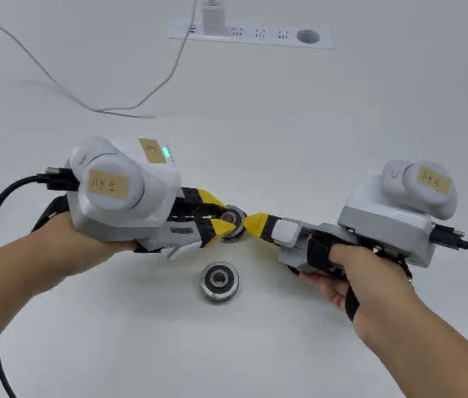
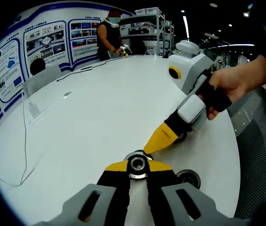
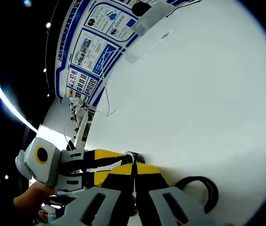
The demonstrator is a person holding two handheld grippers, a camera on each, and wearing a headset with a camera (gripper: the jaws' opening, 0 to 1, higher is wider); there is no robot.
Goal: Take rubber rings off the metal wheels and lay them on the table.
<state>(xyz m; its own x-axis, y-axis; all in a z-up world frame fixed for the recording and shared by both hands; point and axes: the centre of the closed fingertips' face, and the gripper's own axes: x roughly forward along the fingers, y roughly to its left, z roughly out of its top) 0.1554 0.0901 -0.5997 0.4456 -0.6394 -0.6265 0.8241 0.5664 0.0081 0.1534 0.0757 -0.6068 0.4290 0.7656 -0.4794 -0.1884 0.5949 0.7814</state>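
Observation:
My left gripper [image 1: 217, 222] [image 2: 137, 167] is shut on a small metal wheel [image 1: 233, 221] [image 2: 137, 164] [image 3: 131, 157] with a black rubber ring around it, held a little above the white table. From the right, my right gripper [image 1: 256, 224] [image 2: 157, 140] [image 3: 133, 169] has its yellow tips pressed together against that wheel's rim; whether they pinch the rubber I cannot tell. A second wheel [image 1: 219, 280] [image 2: 188, 178] with its black ring on lies flat on the table just below the two grippers. Its dark rim [image 3: 207, 188] shows partly behind my right gripper's body.
A white power strip [image 1: 251, 33] lies at the table's far edge, with a thin white cable [image 1: 68, 95] trailing left. A black cable [image 1: 2, 207] hangs from my left gripper. A person [image 2: 109, 35] stands at the far end of the long table.

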